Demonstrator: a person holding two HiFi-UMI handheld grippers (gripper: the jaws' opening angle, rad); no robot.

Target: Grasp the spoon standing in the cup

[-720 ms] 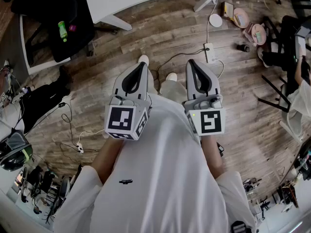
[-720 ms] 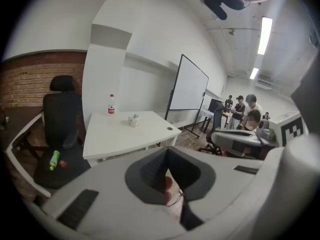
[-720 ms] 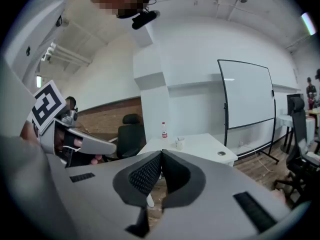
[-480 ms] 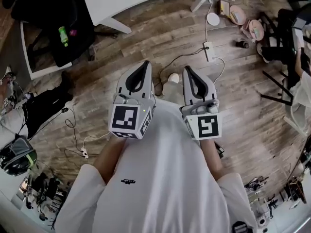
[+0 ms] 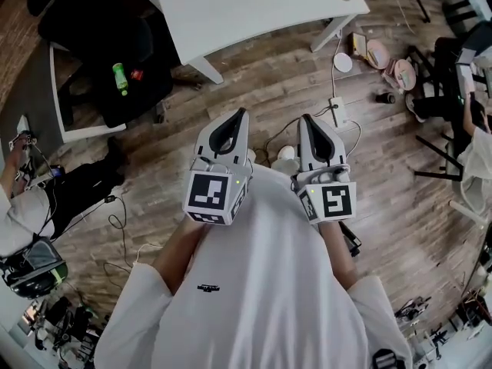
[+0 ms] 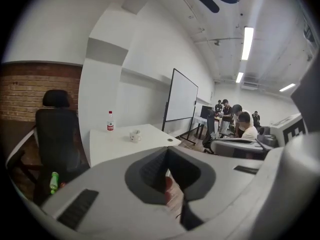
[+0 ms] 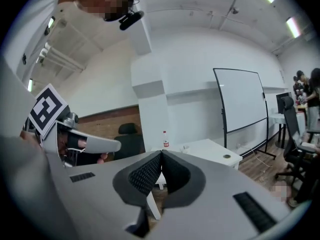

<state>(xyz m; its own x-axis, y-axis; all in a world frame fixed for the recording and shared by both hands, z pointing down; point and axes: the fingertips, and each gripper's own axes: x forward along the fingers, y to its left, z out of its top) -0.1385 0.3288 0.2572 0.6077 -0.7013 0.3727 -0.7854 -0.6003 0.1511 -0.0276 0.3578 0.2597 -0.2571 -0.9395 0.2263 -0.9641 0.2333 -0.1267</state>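
step: approach | change: surface (image 5: 254, 14) had come further into head view than moments before, so the person judged to be nearing it | left gripper (image 6: 166, 150): fingers pressed together, empty | right gripper (image 7: 161, 154): likewise | cup (image 6: 134, 135): on surface, well apart from both grippers | spoon: too small to confirm

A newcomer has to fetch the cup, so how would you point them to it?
Find the white table left of the standing whiteboard. Two things stand on it: a tall, slim bottle with a red label and, to its right in the left gripper view, the cup. The cup is the short, pale one.
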